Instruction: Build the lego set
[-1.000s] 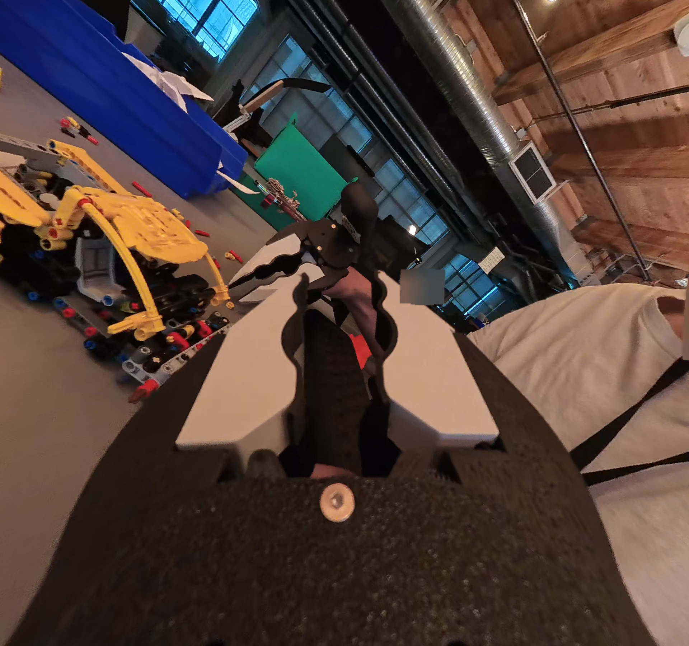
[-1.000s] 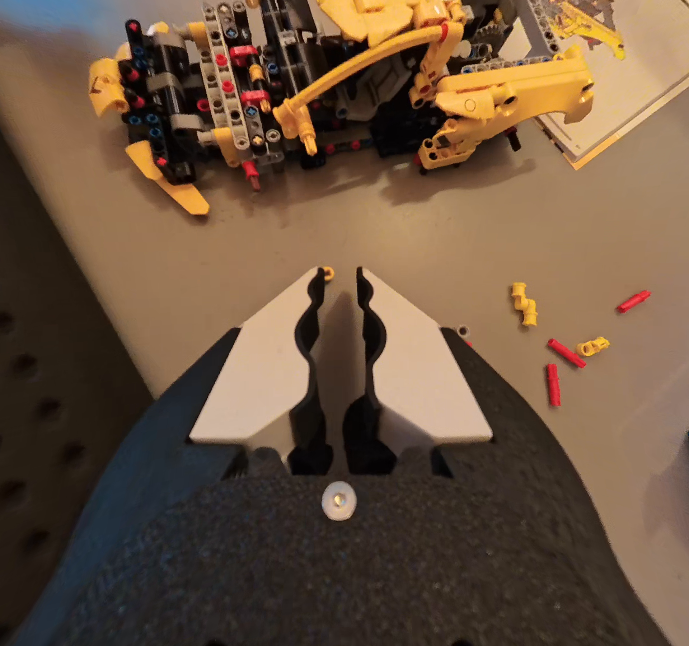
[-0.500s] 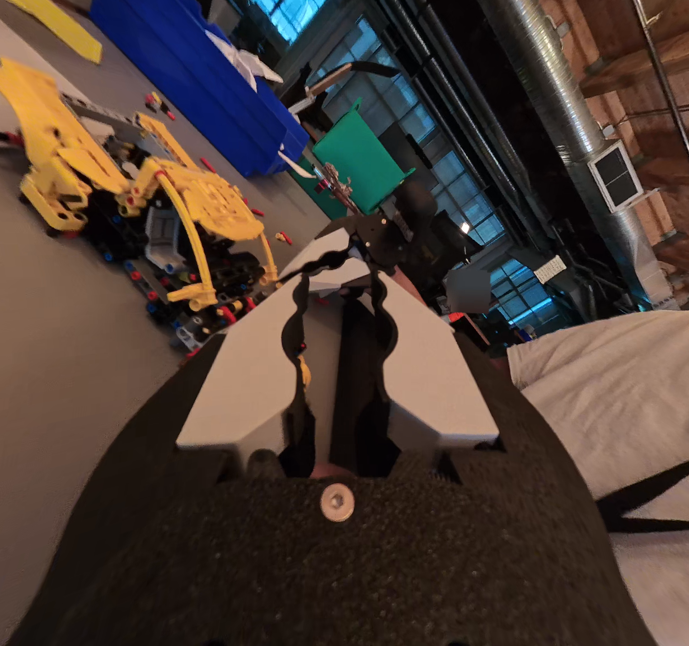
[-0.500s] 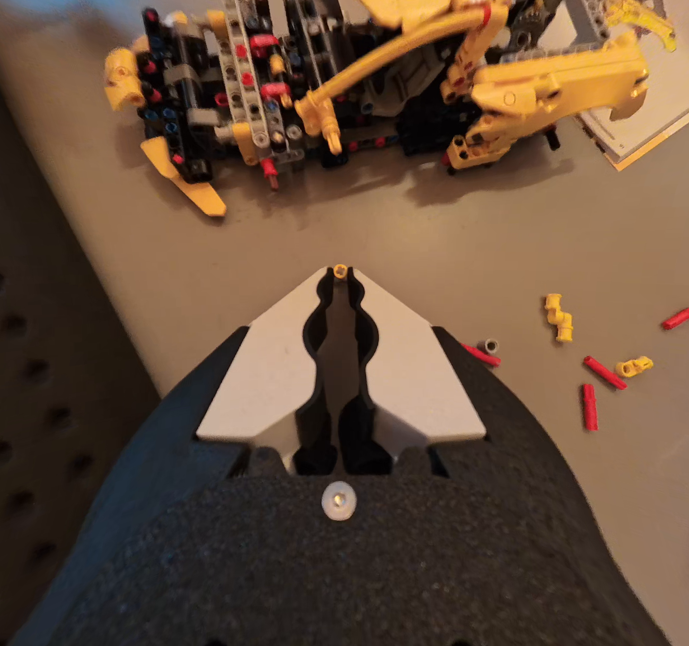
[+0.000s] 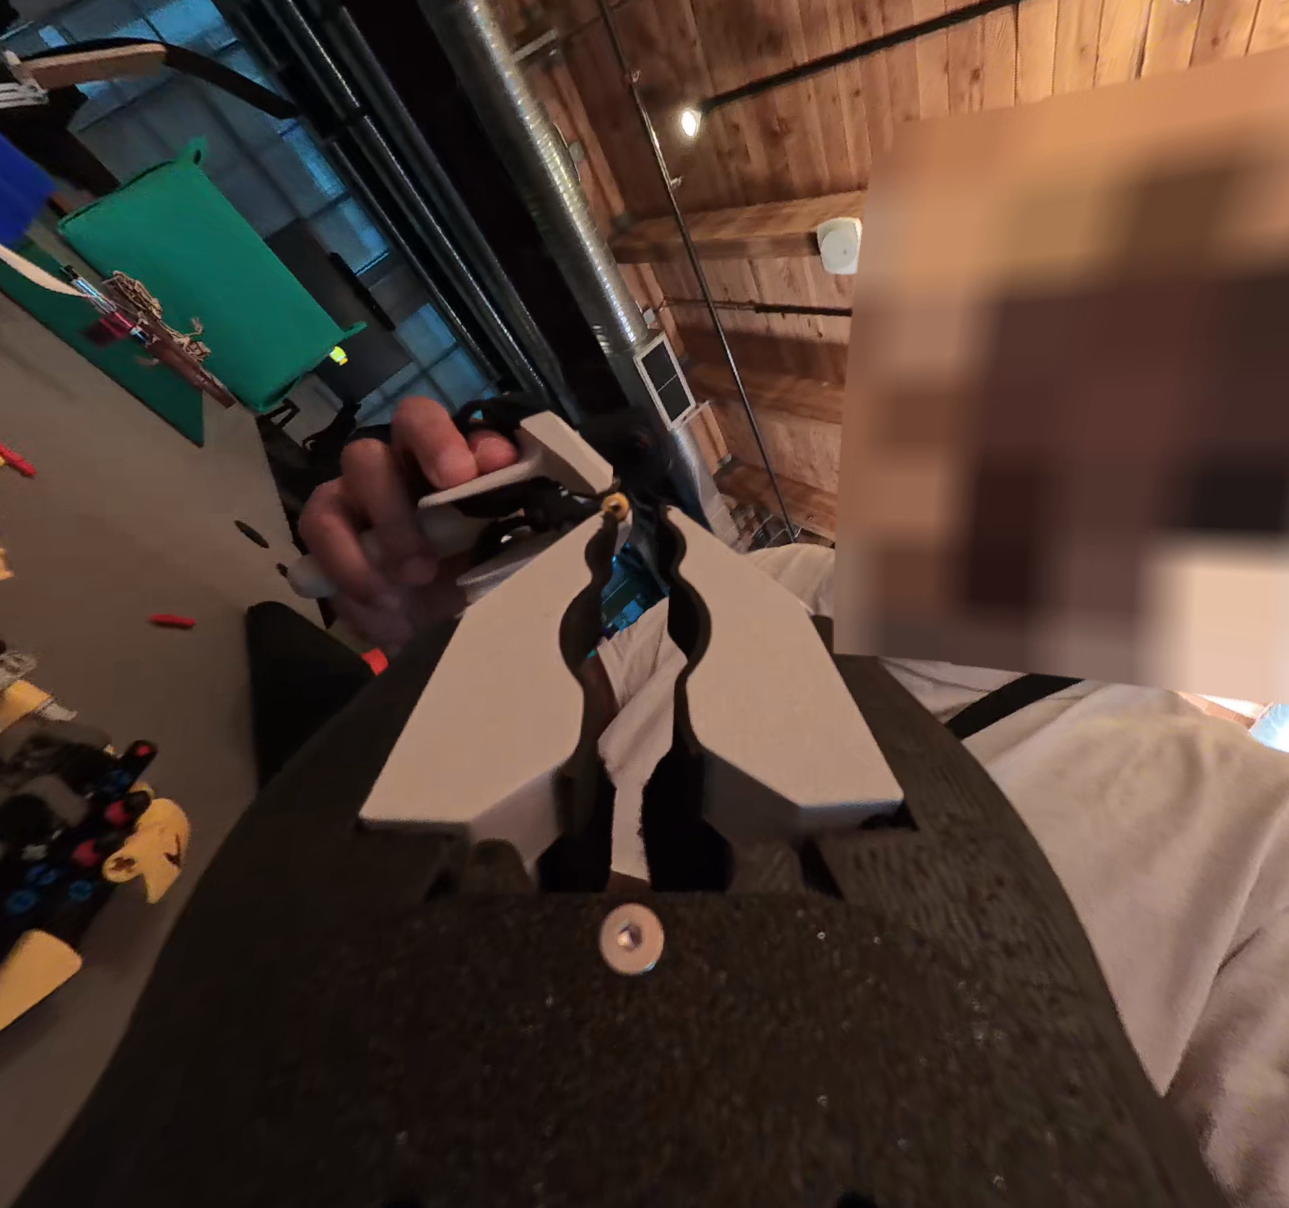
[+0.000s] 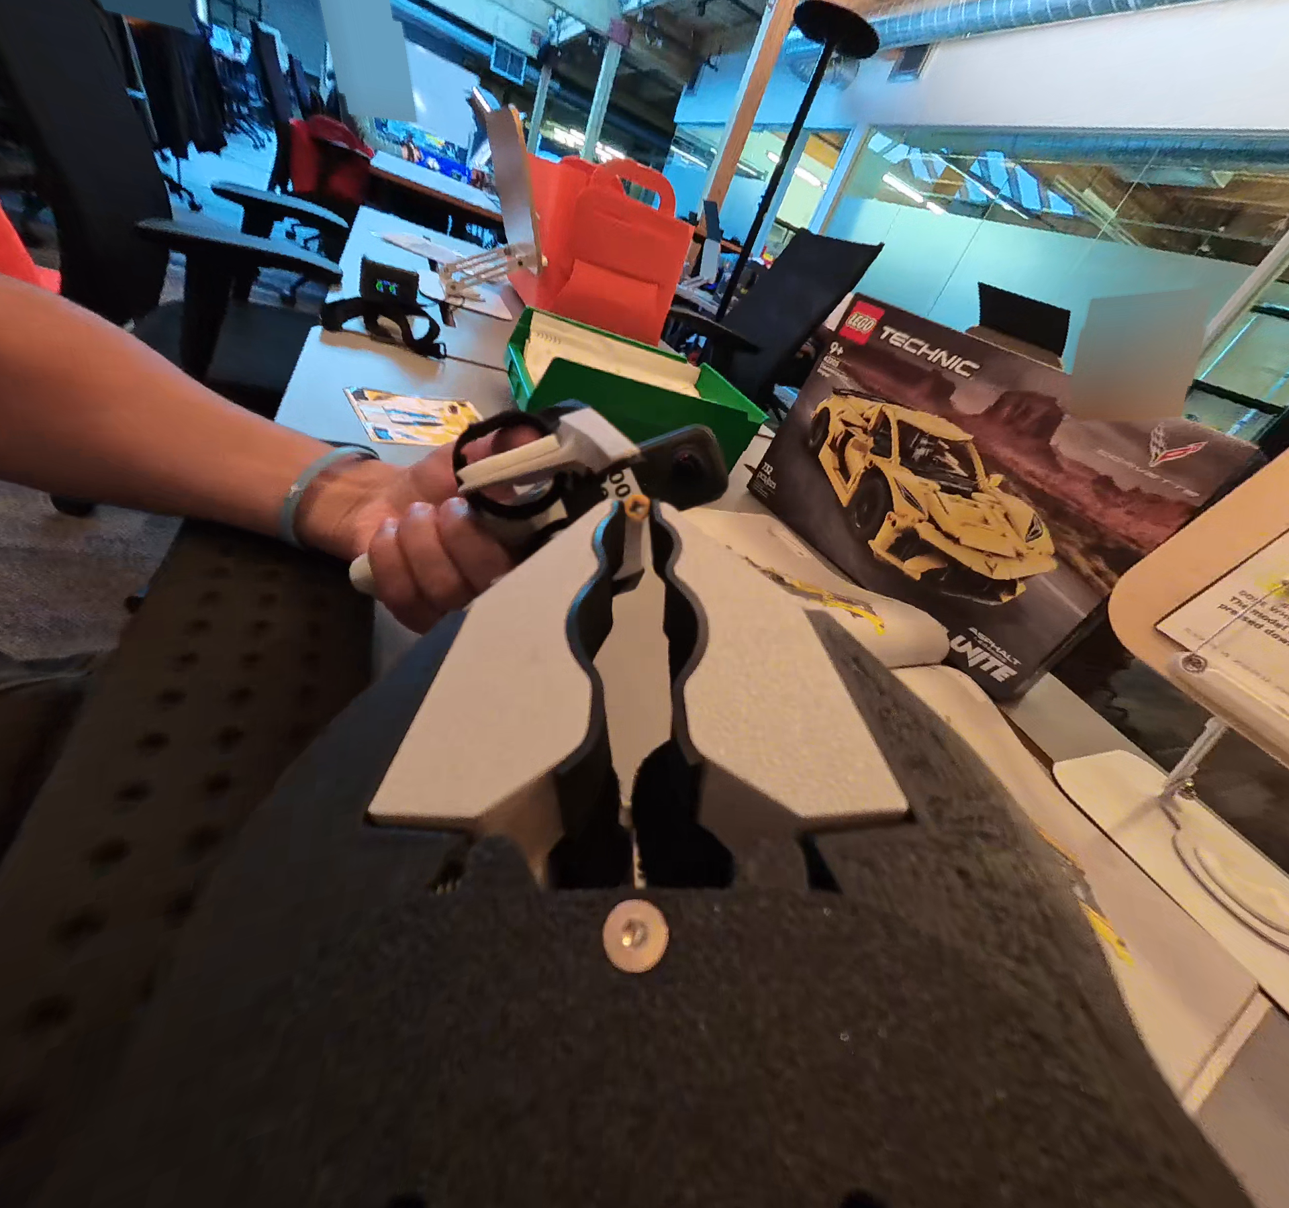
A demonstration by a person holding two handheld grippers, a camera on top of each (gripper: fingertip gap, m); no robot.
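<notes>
Both grippers are raised off the table and point at each other. My right gripper [image 6: 638, 511] is shut on a small yellow lego connector [image 6: 636, 505] at its tips. My left gripper [image 5: 638, 520] is open with a narrow gap, its tips right at the same yellow connector [image 5: 614, 504]; I cannot tell whether they touch it. The right gripper, held by a hand, shows in the left wrist view [image 5: 530, 470]. The left gripper shows in the right wrist view [image 6: 558, 460]. The yellow and black lego model [image 5: 84, 826] lies at the lower left of the left wrist view.
A lego set box [image 6: 976, 477] stands on the table with an instruction booklet [image 6: 823, 589] in front. A green bin [image 6: 628, 393], an orange bag [image 6: 607, 254] and a sign stand [image 6: 1220, 617] are nearby. Loose red pins [image 5: 171, 620] lie on the table. My left and right fingertips are right by each other.
The right gripper shut on the small yellow connector on the table and lifted it. Both grippers swung up to face each other, and the left gripper's gap narrowed.
</notes>
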